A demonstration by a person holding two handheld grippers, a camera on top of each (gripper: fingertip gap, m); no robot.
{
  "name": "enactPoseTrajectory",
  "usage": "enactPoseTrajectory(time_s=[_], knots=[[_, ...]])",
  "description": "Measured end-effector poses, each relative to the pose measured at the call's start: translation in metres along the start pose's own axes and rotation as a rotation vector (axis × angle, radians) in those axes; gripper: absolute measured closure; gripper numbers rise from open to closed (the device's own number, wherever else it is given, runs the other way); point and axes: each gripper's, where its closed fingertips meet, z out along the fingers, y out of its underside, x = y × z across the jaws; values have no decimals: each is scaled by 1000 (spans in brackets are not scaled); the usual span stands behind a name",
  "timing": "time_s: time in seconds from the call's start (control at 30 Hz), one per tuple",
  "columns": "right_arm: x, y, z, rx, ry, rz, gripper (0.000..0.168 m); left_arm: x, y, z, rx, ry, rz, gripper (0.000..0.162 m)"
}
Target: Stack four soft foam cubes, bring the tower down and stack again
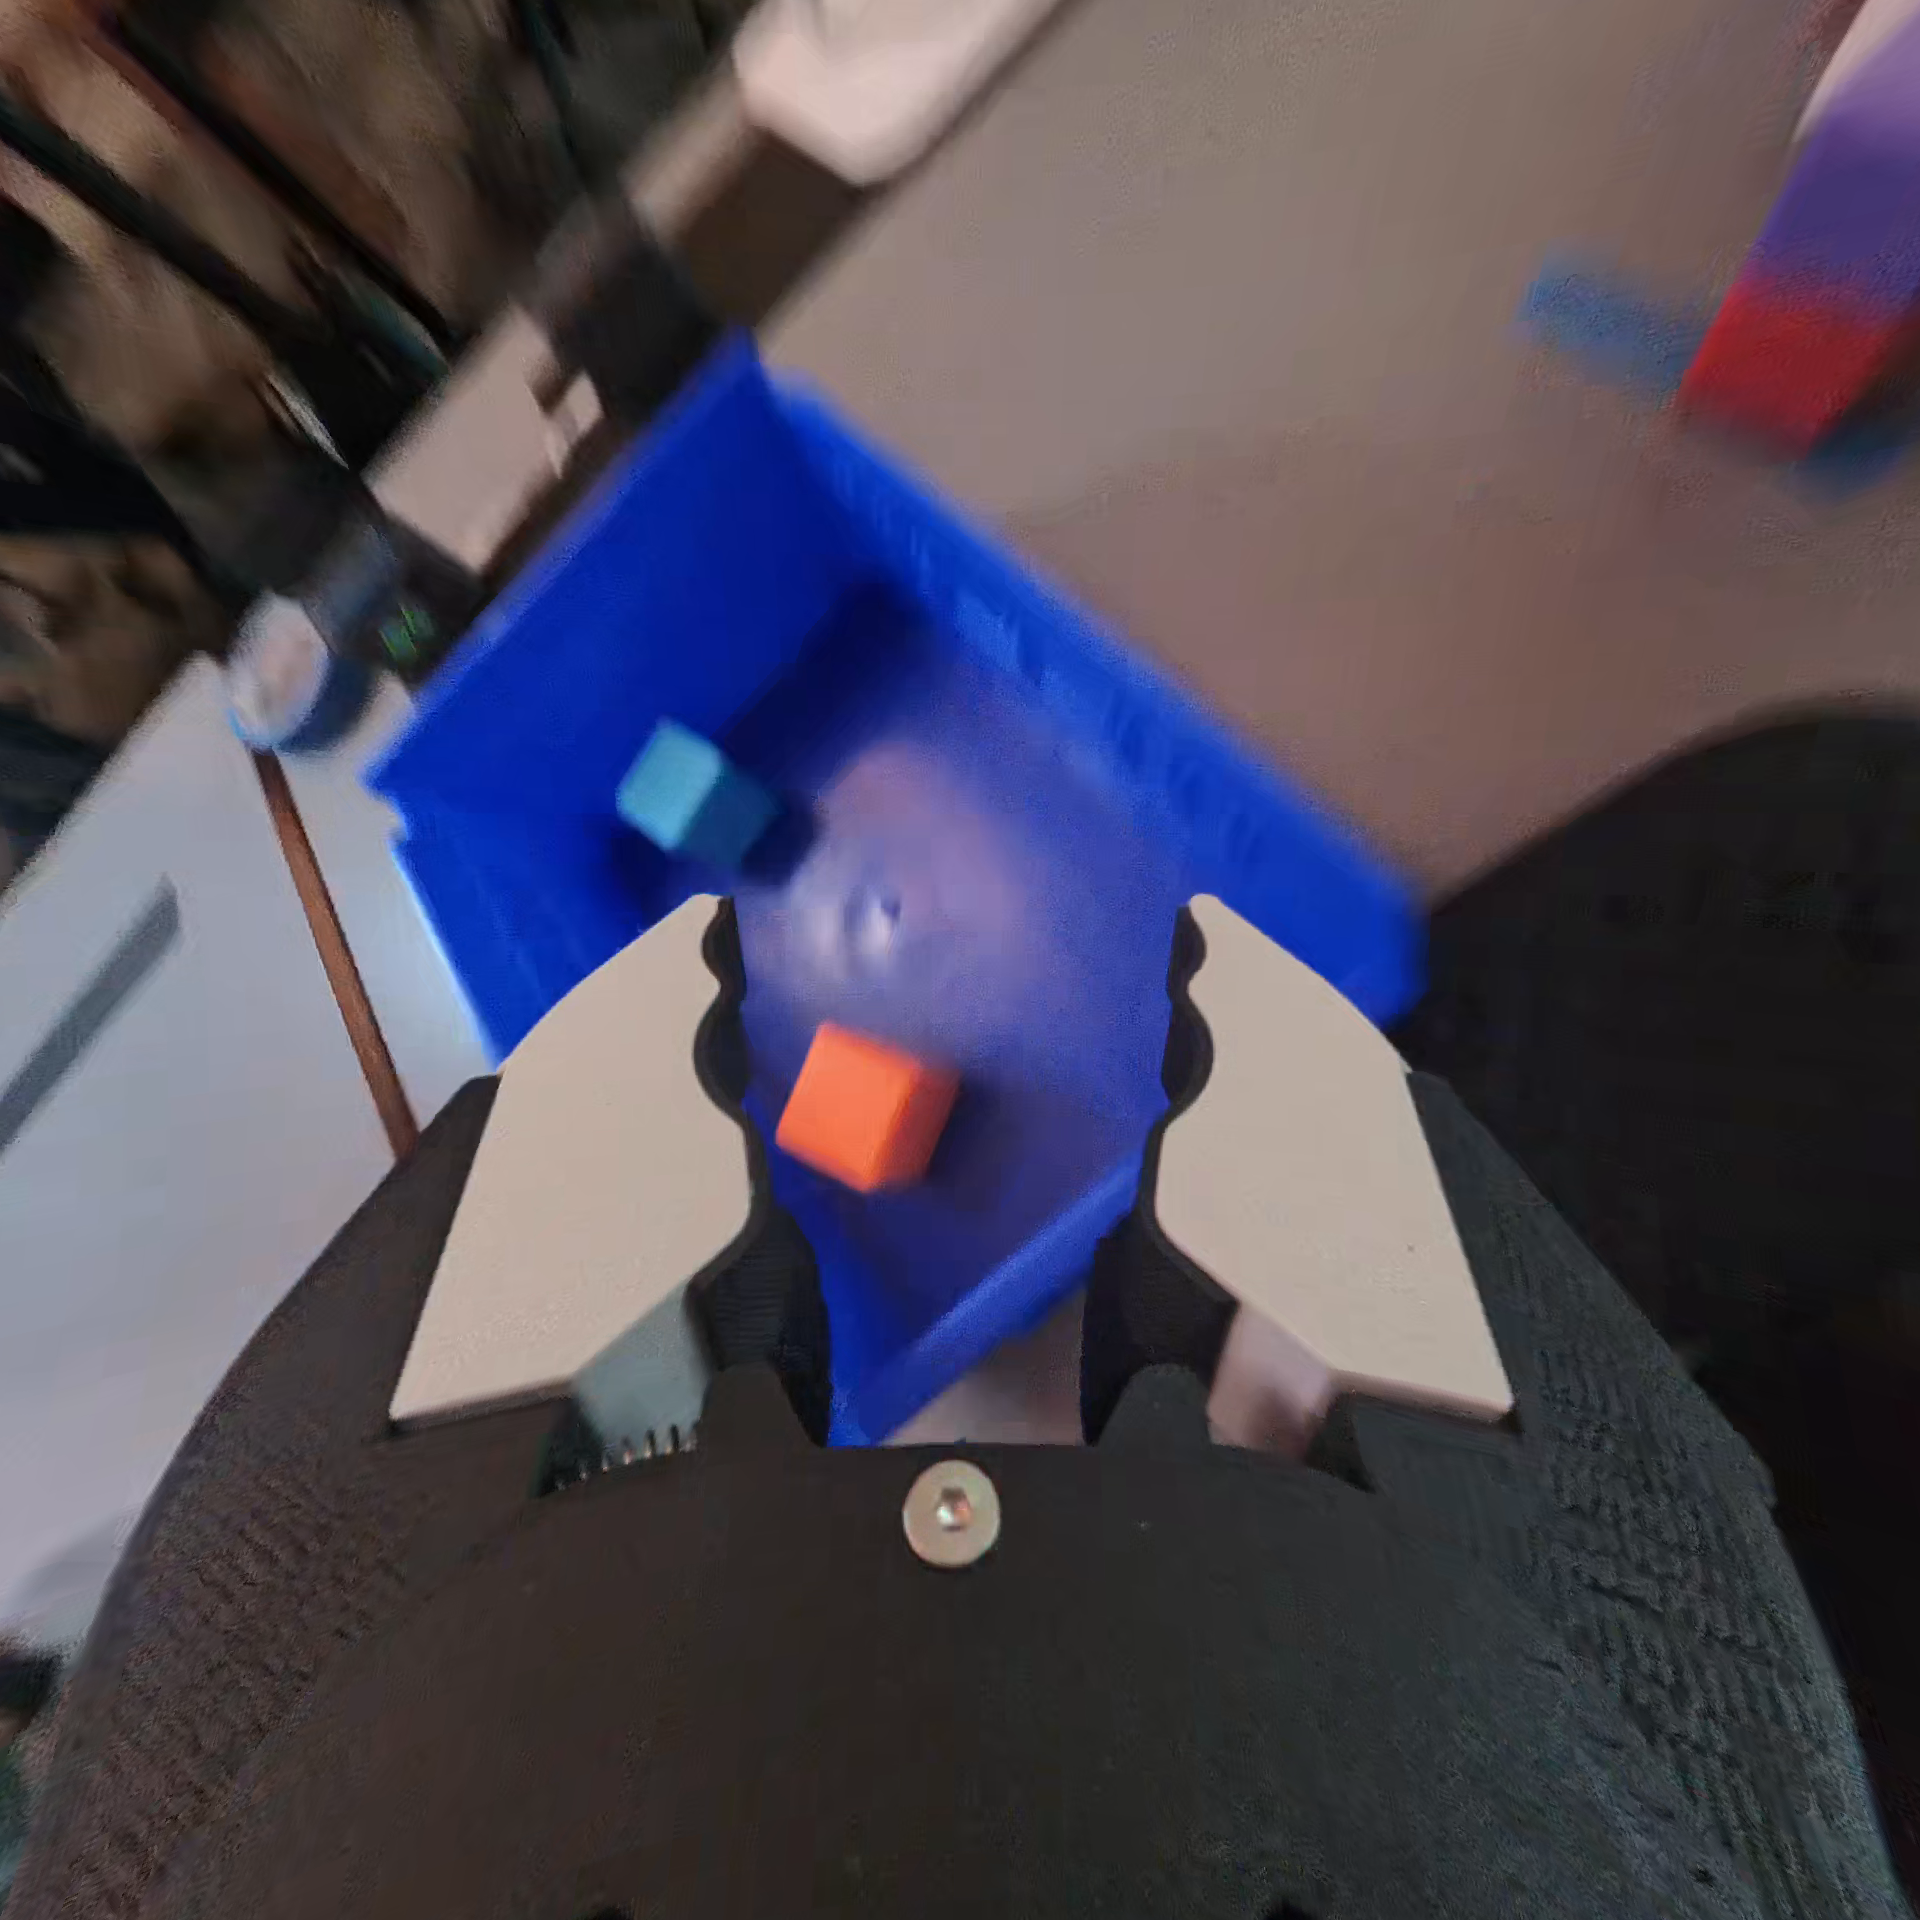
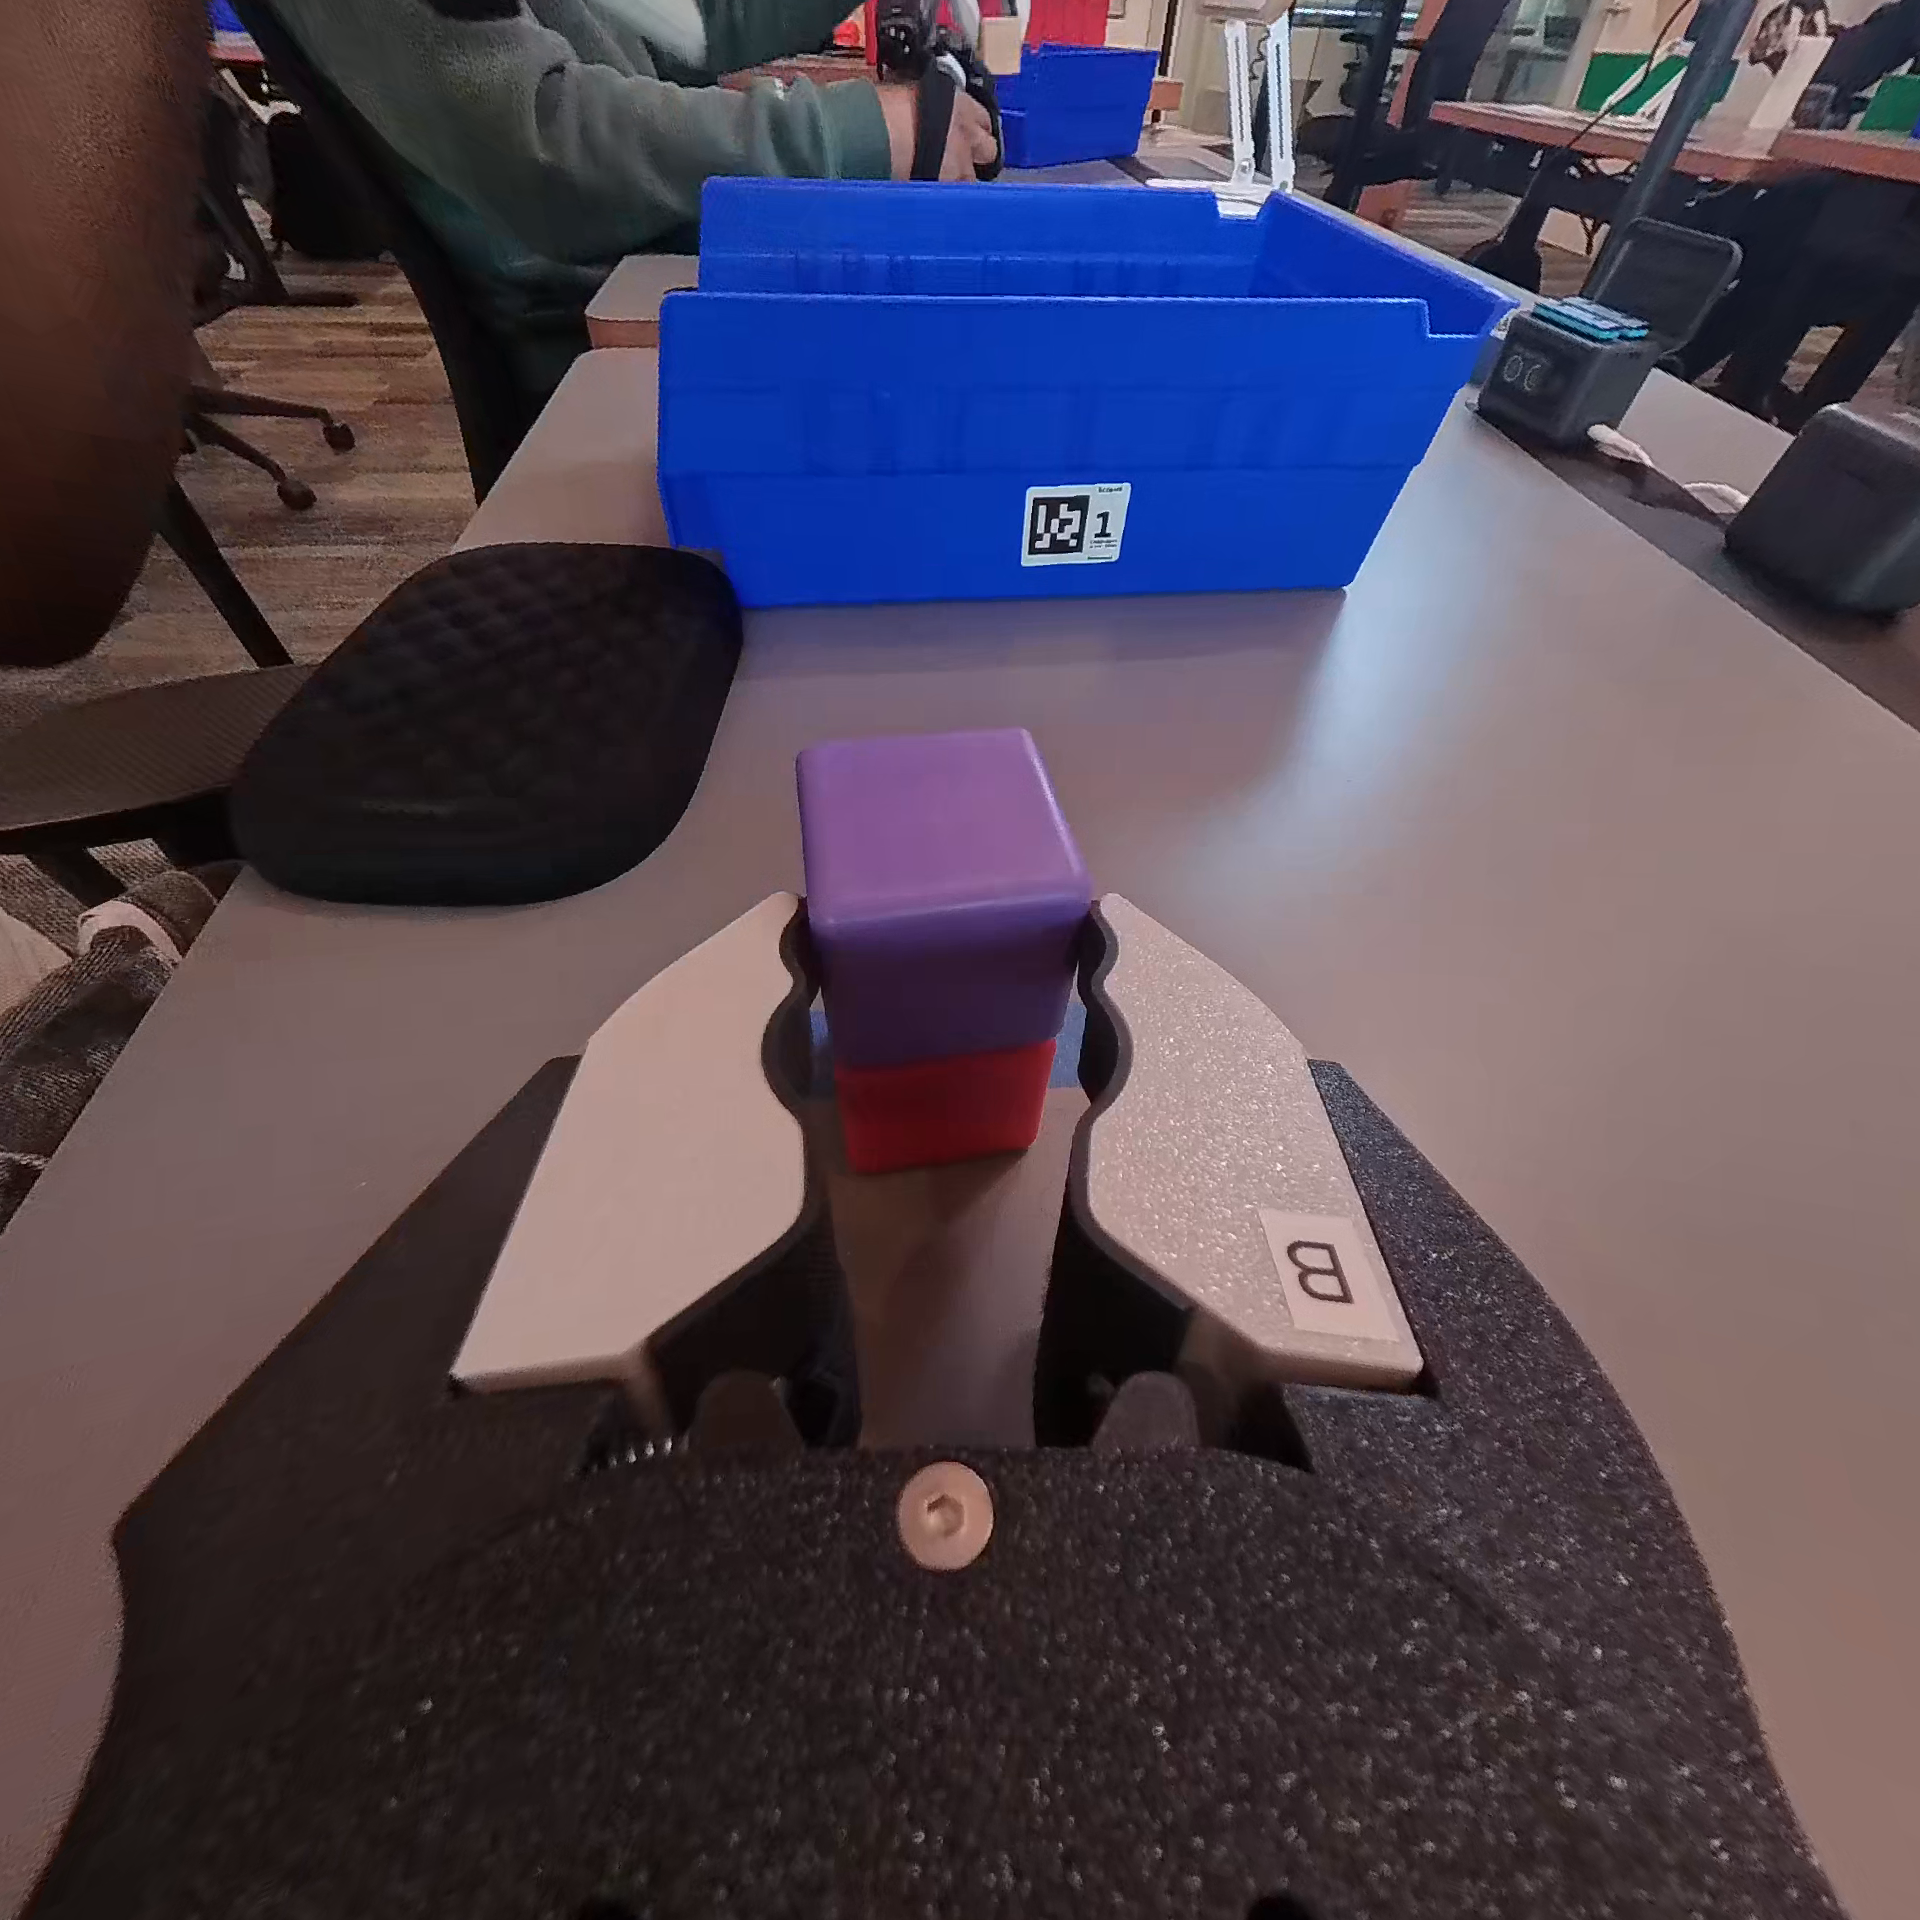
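Observation:
In the right wrist view a purple cube (image 2: 925,821) sits on a red cube (image 2: 940,1112) on the grey table (image 2: 1455,831). My right gripper (image 2: 945,935) has its fingertips against both sides of the purple cube. In the blurred left wrist view my left gripper (image 1: 954,914) is open and empty above a blue bin (image 1: 644,582). An orange cube (image 1: 868,1107) lies in the bin between the fingers, and a light blue cube (image 1: 691,795) lies farther in. The purple-on-red stack (image 1: 1808,312) shows at the top right.
The blue bin (image 2: 1039,416) stands behind the stack. A black padded armrest (image 2: 488,717) lies at the table's left edge. Dark grey boxes (image 2: 1569,374) (image 2: 1839,520) sit at the far right. A person's green sleeve (image 2: 623,104) is beyond the bin. There is about 30 cm between the tips of the two grippers.

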Motion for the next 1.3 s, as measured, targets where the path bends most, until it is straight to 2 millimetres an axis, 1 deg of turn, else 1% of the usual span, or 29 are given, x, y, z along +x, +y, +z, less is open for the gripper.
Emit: enactPoseTrajectory(time_s=[0.03, 0.07, 0.13, 0.23, 0.37, 0.4, 0.43, 0.47, 0.53, 0.6, 0.63, 0.67, 0.7, 0.77, 0.83, 0.87, 0.93, 0.97, 1.03, 1.13, 1.2, 1.3], knots=[[-1, 0, 0, 0, 0, -4, 120, -11, 25, 5, -106, 46, 24, 83], [-1, 0, -1, 0, 1, -6, 120, -20, 42, 11, -188, 87, 47, 83], [-1, 0, -1, 0, 2, -7, 119, -29, 65, 24, -321, 156, 78, 84], [-2, 0, -1, -7, 5, -16, 120, -30, 84, 43, -466, 202, 149, 88], [-2, 0, -1, -6, 9, -14, 120, -37, 123, 68, -657, 219, 176, 89], [-2, 0, -1, -5, 9, -13, 120, -38, 131, 73, -684, 228, 177, 92], [-2, 0, -1, -5, 9, -13, 120, -37, 137, 76, -698, 249, 179, 102], [-2, 0, -1, -4, 8, -11, 120, -36, 140, 78, -698, 263, 181, 111], [-2, 1, -1, -4, 6, -3, 120, -36, 138, 76, -689, 282, 170, 112], [-1, 1, -1, -5, 3, 1, 119, -37, 126, 72, -645, 283, 168, 112], [-1, 1, -1, -6, 2, 1, 120, -38, 115, 69, -618, 277, 156, 112], [-1, 1, -1, -7, 1, 1, 119, -37, 99, 64, -583, 270, 149, 112], [-1, 1, -1, -8, 2, 1, 120, -33, 80, 59, -539, 264, 146, 112], [-2, 1, 0, -10, 2, 1, 120, -19, 30, 50, -426, 261, 162, 112], [-2, 1, 0, -12, 3, 1, 120, 6, -24, 45, -323, 281, 178, 112], [-2, 1, 0, -13, 5, 0, 120, 21, -48, 45, -294, 305, 172, 112], [-2, 1, 0, -15, 9, -4, 120, 60, -91, 47, -247, 414, 178, 112], [-2, 1, 0, -15, 11, -6, 119, 81, -107, 50, -234, 472, 221, 112], [-2, 0, 0, -16, 15, -11, 119, 115, -129, 58, -242, 537, 352, 112], [-2, 1, 0, -20, 21, -5, 120, 152, -144, 73, -302, 568, 491, 112], [-2, 1, 0, -24, 23, -3, 120, 167, -151, 80, -337, 562, 532, 112], [-2, 1, 0, -26, 27, -4, 120, 177, -155, 89, -383, 522, 562, 112]])
